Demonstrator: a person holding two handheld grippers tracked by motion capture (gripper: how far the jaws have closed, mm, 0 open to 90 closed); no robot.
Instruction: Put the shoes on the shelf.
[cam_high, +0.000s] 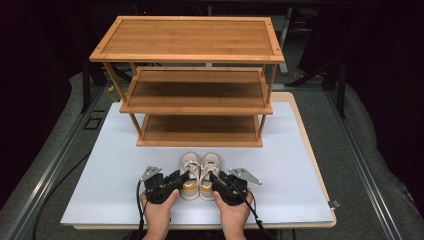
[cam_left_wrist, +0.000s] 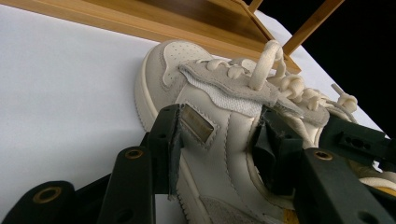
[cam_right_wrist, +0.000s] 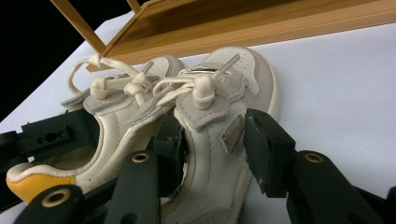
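Cream shoes — left shoe (cam_high: 190, 175) and right shoe (cam_high: 209, 175) — are set side by side on the bench (cam_high: 115, 175) before the wooden rack (cam_high: 192, 82); each is straddled by part-open tongs — left tongs (cam_high: 181, 179), right tongs (cam_high: 216, 180).

Each hand-held gripper is black: the left hand-held gripper (cam_high: 176, 181) and the right hand-held gripper (cam_high: 218, 181) have blocky matte bodies. Each carries a grey three-cornered plate on top, at about 11 o'clock on the left one and 1 o'clock on the right. In the gripper views, brass-coloured rivets dot the jaw links, and the pads are dark slabs. A black cable (cam_high: 138, 200) trails from each. Both forearms are bare.
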